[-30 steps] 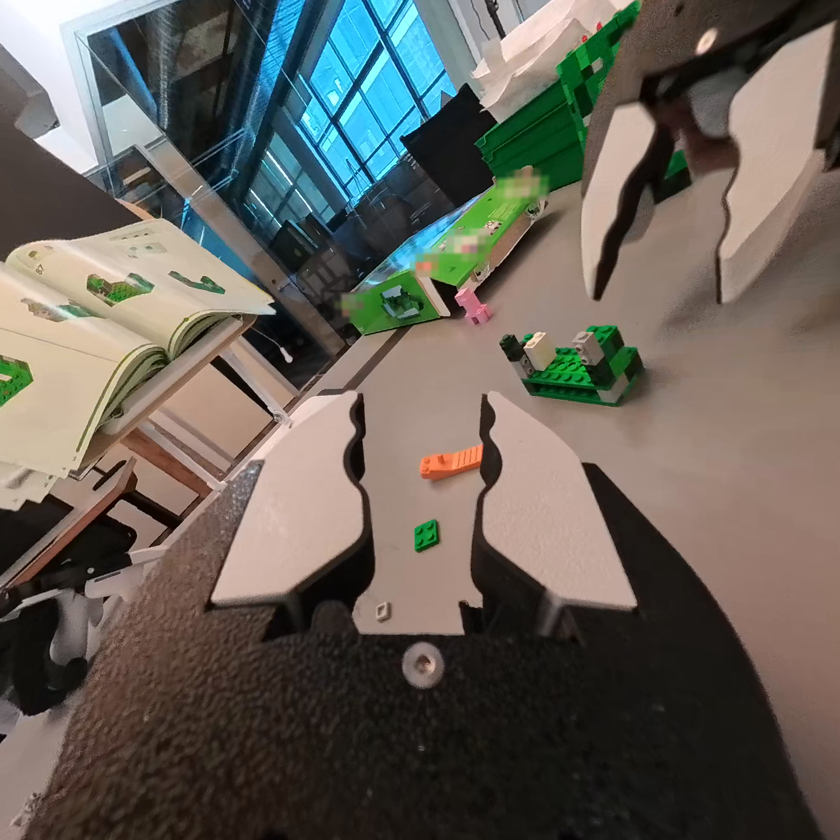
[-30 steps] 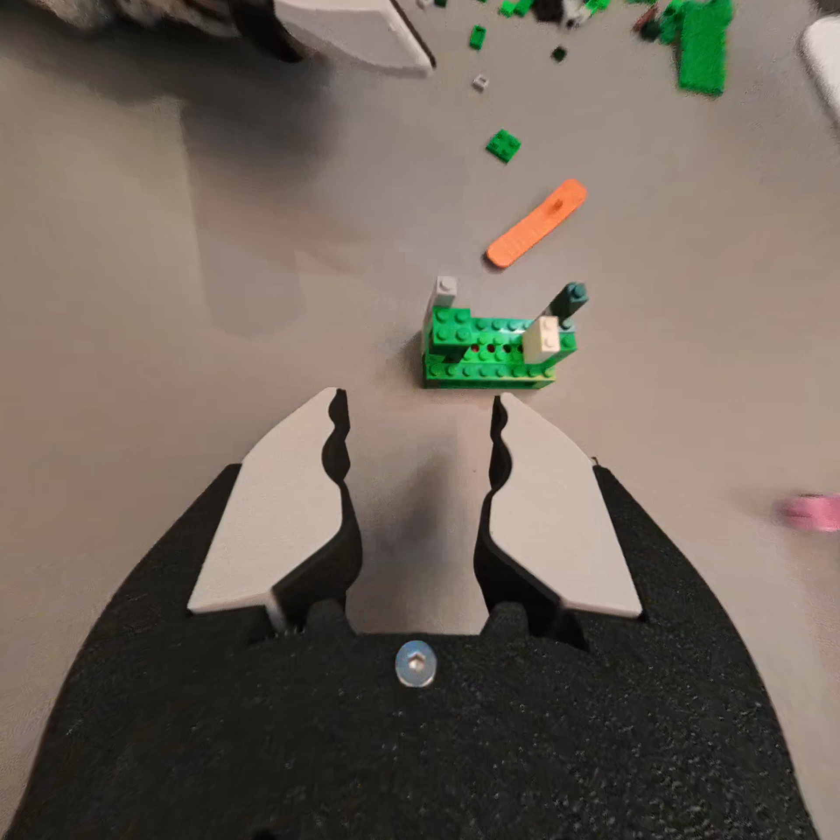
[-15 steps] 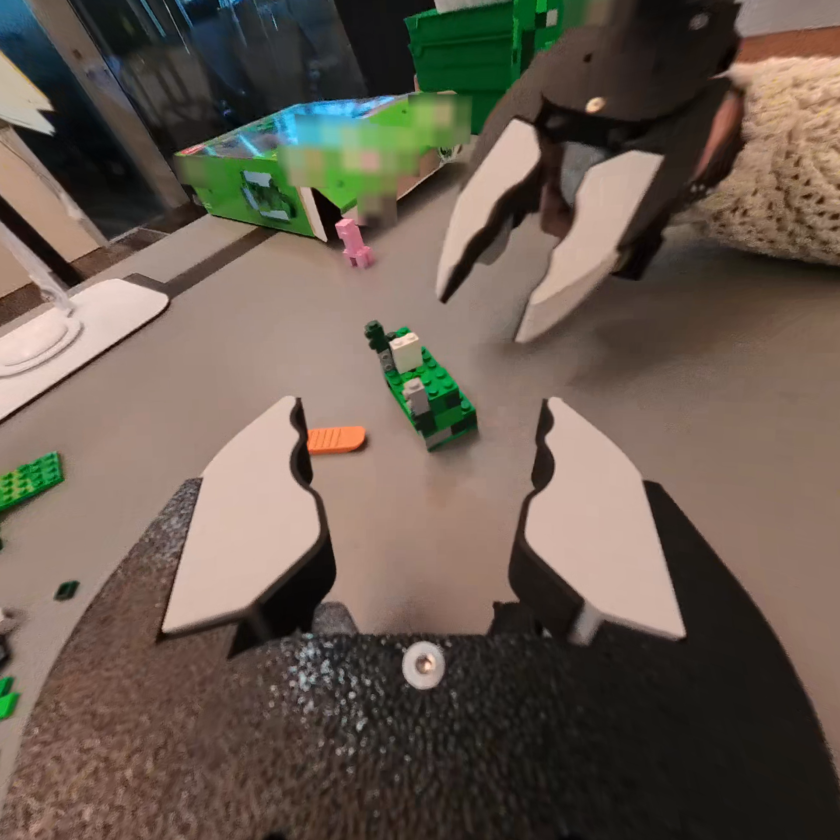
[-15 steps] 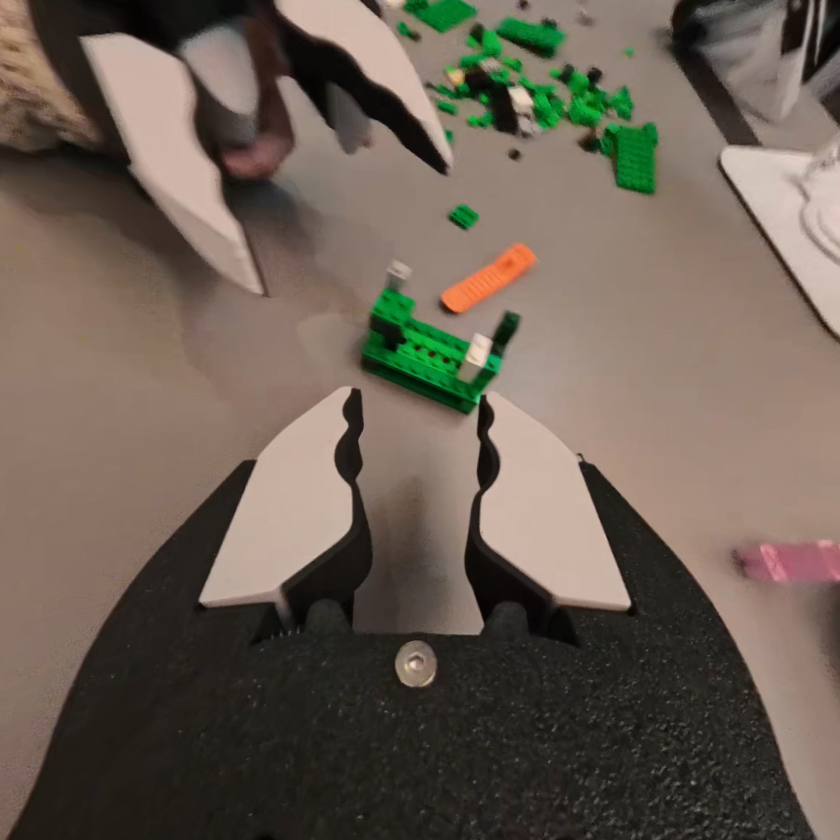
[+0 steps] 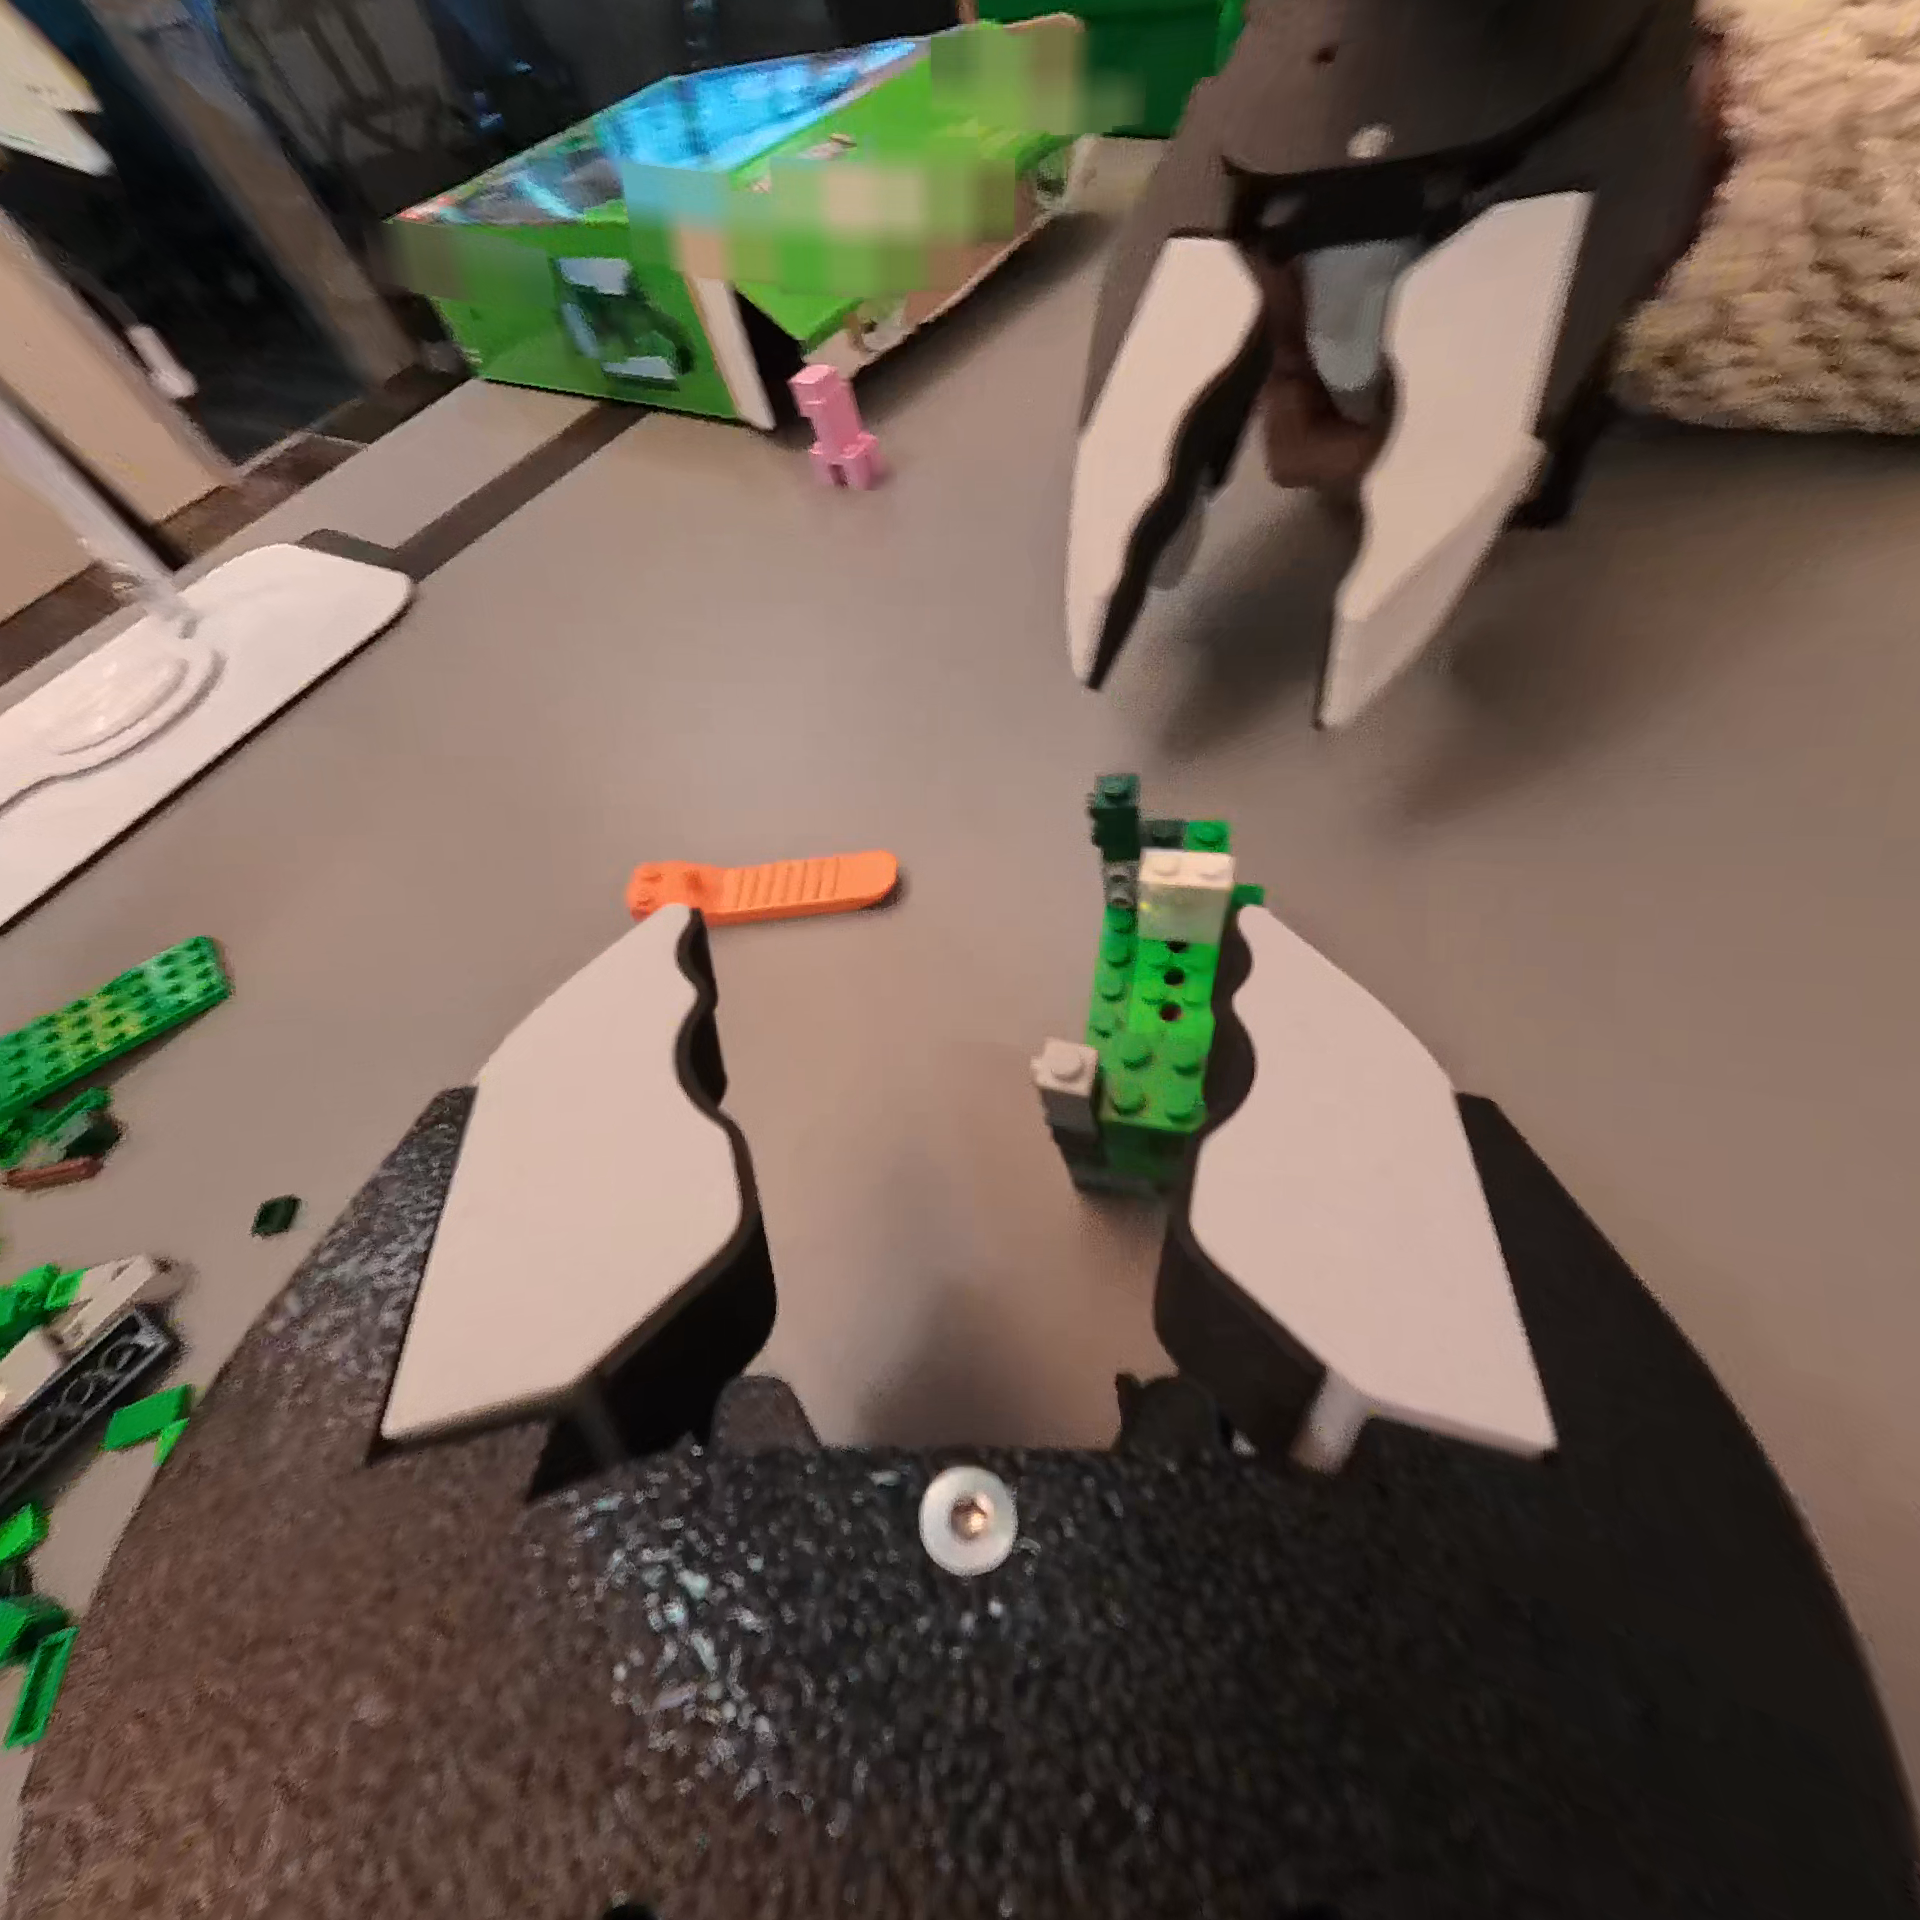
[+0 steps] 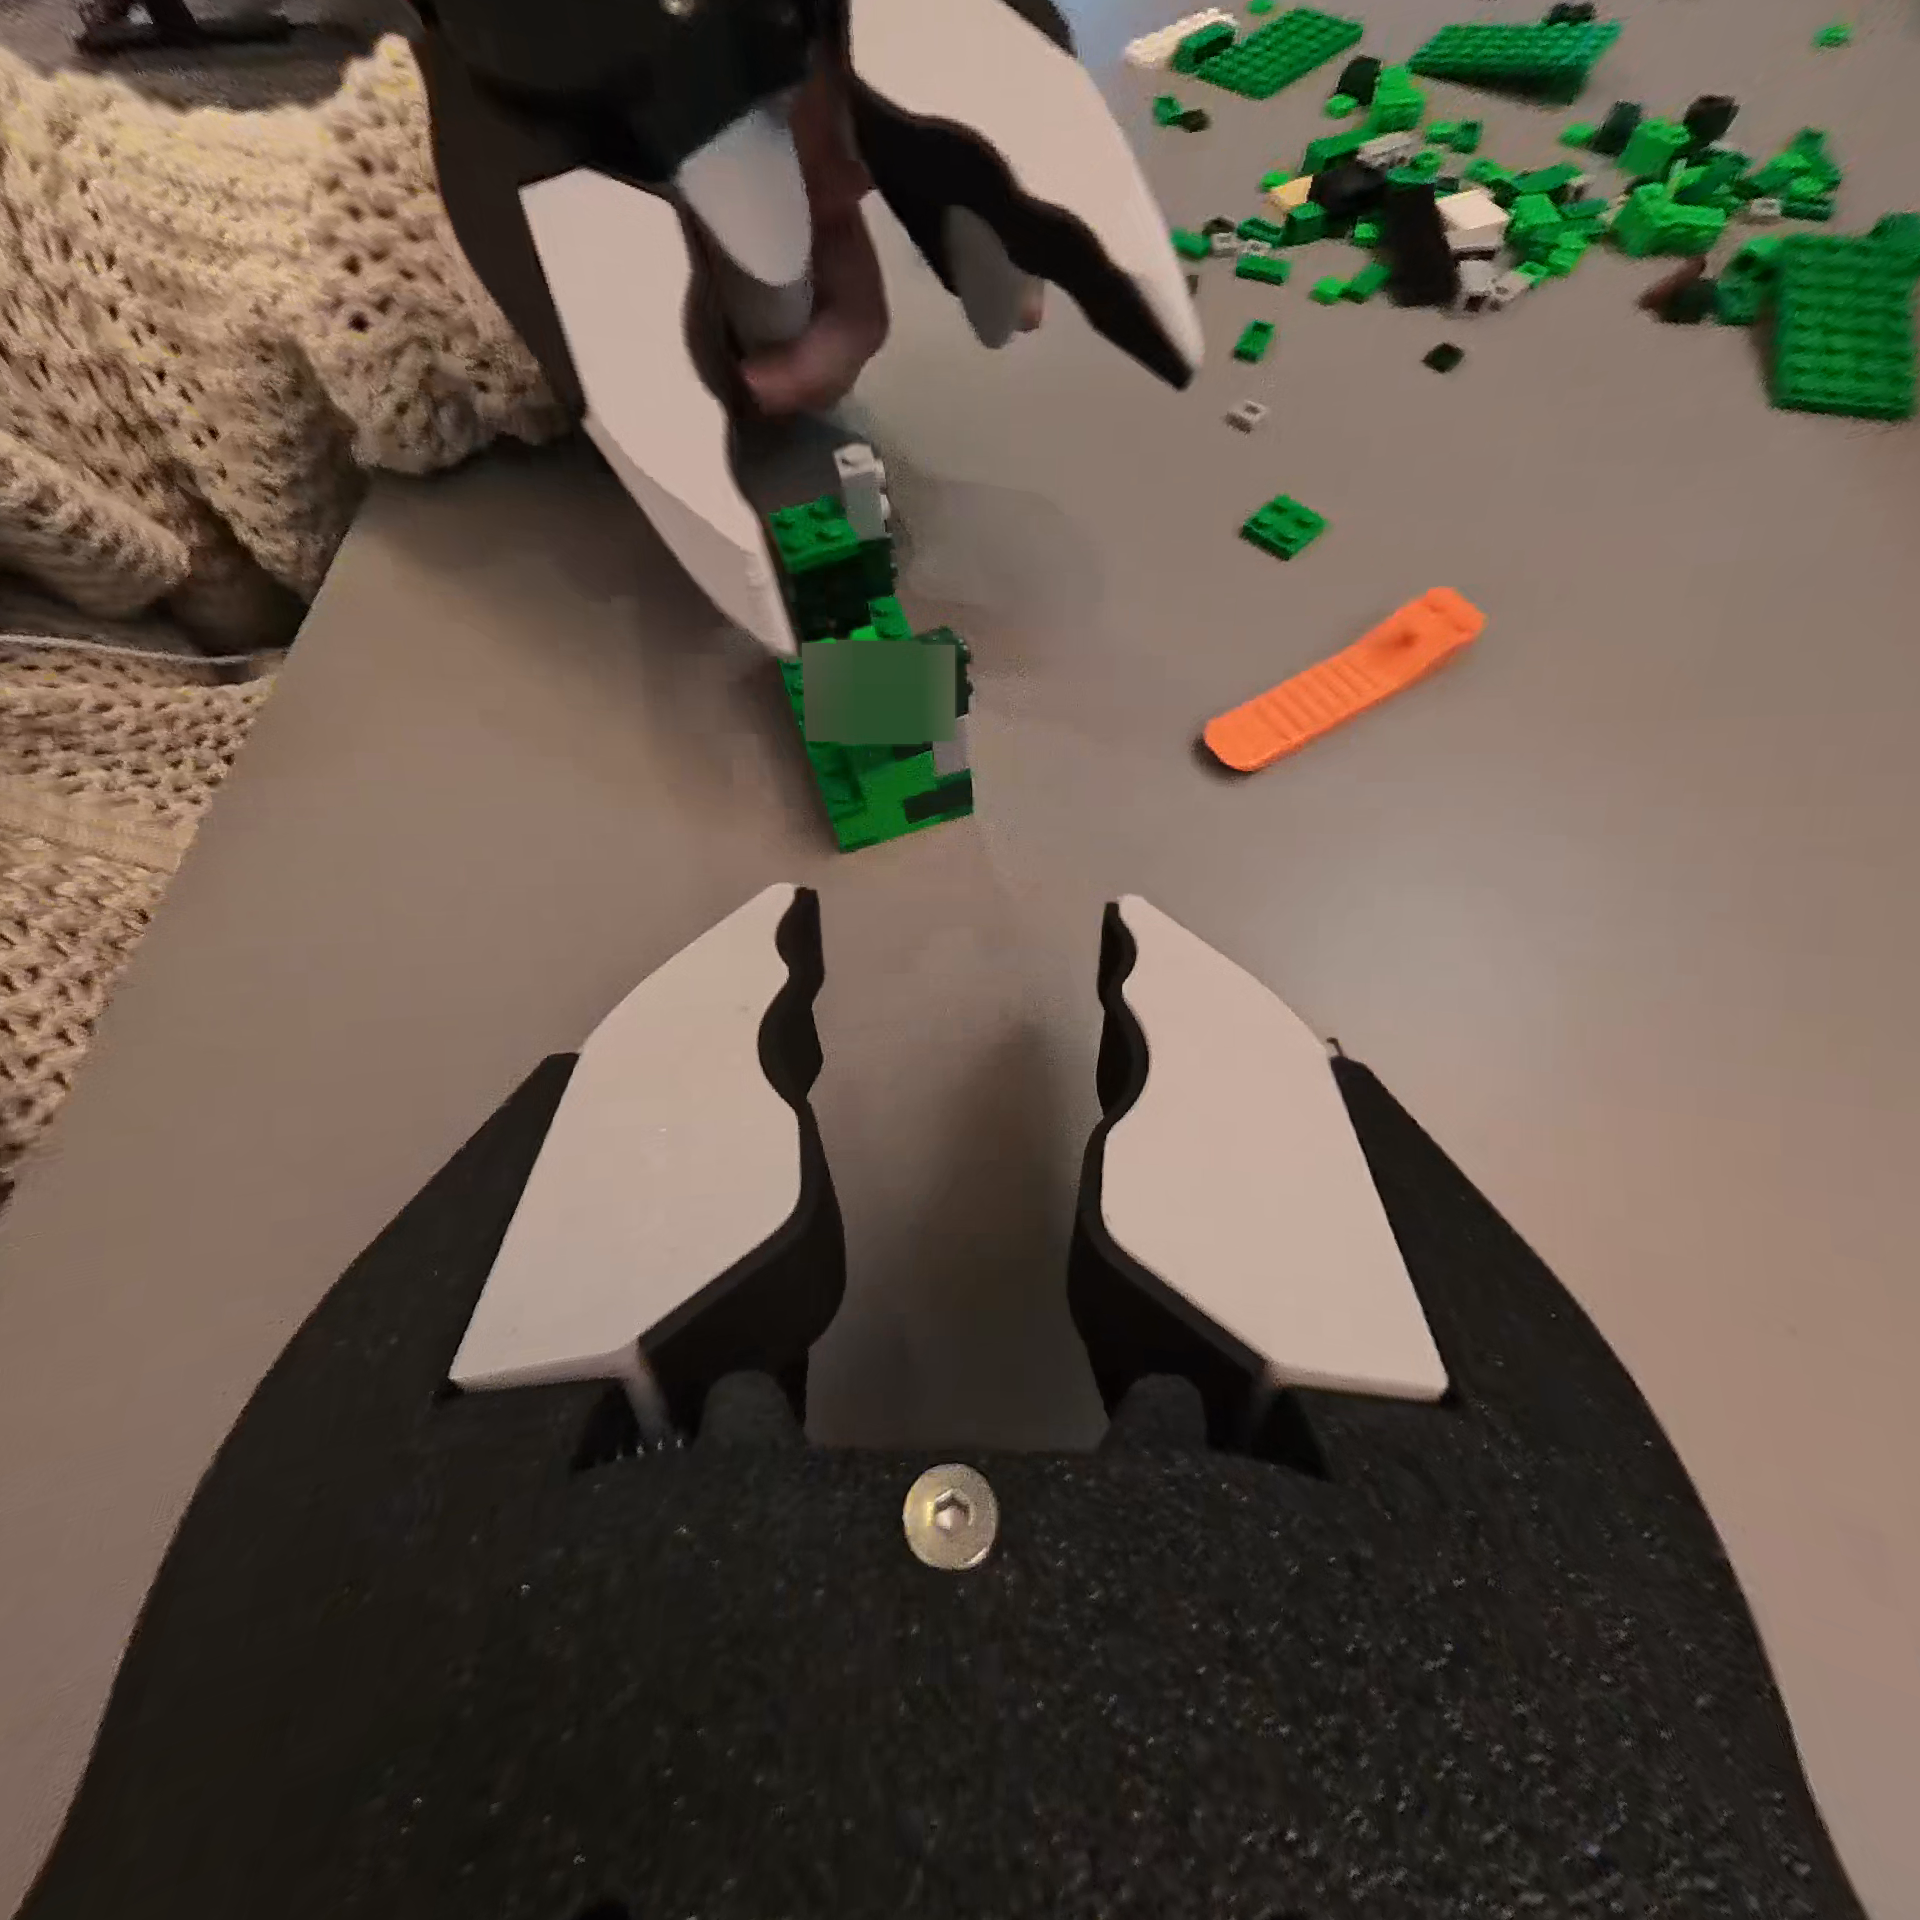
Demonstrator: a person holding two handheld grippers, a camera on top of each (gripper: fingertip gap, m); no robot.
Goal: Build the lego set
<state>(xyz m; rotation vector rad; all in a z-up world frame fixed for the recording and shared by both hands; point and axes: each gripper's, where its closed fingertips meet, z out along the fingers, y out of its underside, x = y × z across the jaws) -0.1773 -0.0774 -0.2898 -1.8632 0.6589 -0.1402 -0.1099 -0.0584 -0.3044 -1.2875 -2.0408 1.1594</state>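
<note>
A small green lego build (image 5: pixel 1153 997) with a white brick, a grey brick and a dark green post stands on the grey table. My left gripper (image 5: pixel 966 920) is open wide and the build sits between its fingers, close against the right finger (image 5: pixel 1340 1143). My right gripper (image 6: pixel 958 899) is open and empty, a short way from the build (image 6: pixel 894 790). It also shows in the left wrist view (image 5: pixel 1210 696), beyond the build. In the right wrist view the left gripper (image 6: pixel 982 509) straddles the build's far end.
An orange brick separator (image 5: pixel 764 883) lies left of the build. A small green plate (image 6: pixel 1283 525) and a pile of loose green bricks (image 6: pixel 1507 208) lie beyond. A pink figure (image 5: pixel 836 426), a green box (image 5: pixel 665 270), a white stand base (image 5: pixel 156 665) and cream knitted fabric (image 6: pixel 208 260) border the table.
My left gripper has opened wider, swung round and moved forward, so the build now sits between its fingers. My right gripper has stayed open near the build.
</note>
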